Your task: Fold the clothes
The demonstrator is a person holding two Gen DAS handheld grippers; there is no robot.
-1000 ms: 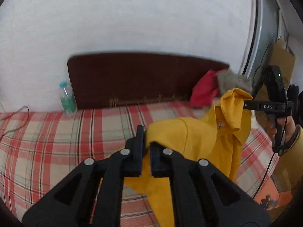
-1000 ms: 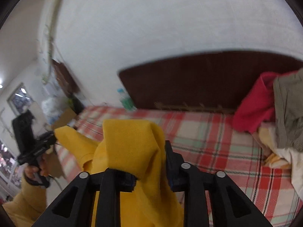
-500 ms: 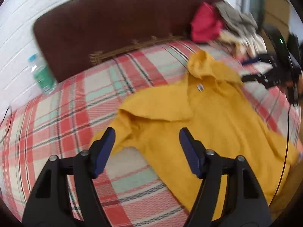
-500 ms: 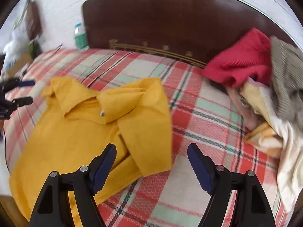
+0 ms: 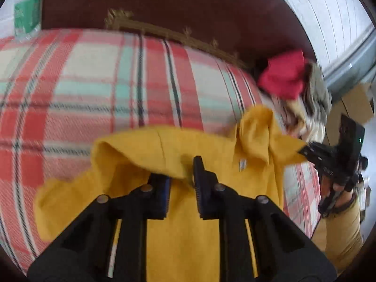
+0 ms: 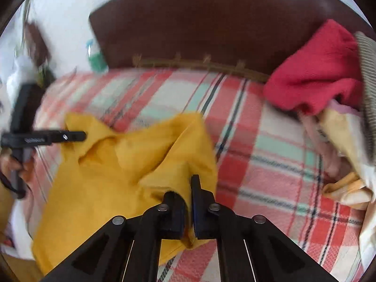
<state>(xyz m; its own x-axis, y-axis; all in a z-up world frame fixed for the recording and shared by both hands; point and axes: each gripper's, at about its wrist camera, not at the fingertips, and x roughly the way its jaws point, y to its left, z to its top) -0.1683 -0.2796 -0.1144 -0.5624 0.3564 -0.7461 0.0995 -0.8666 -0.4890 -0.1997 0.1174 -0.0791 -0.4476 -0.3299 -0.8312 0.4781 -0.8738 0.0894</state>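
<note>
**Yellow shirt gripped on both sides, no fold made yet**

Between the fingers of both grippers, the yellow shirt (image 5: 211, 150) is found, spread loosely over the plaid bedcover (image 5: 98, 89) with its collar pointing away from the fingers. No finished fold is seen: the body of the garment is rumpled, one sleeve is bunched to the outer side of the left fingers, and the hem runs out of view below them. The task is judged to be at an early stage, with the shirt laid out but every fold still to be made.

The left gripper (image 5: 181, 183) is narrowed around a raised ridge of cloth near the shoulder; a gap is kept between the pads, and whether the cloth is firmly pinched cannot be told. The right gripper (image 6: 188, 202) is nearly closed, and a bunch of yellow fabric is clamped between its pads at the opposite edge of the shirt.

Beyond the right fingers and to their outer side, a pile of other clothes (image 6: 329, 75) is left waiting, topped by a red garment. Farther ahead, a dark headboard (image 6: 188, 23) and a bottle (image 6: 96, 56) are visible.
</note>
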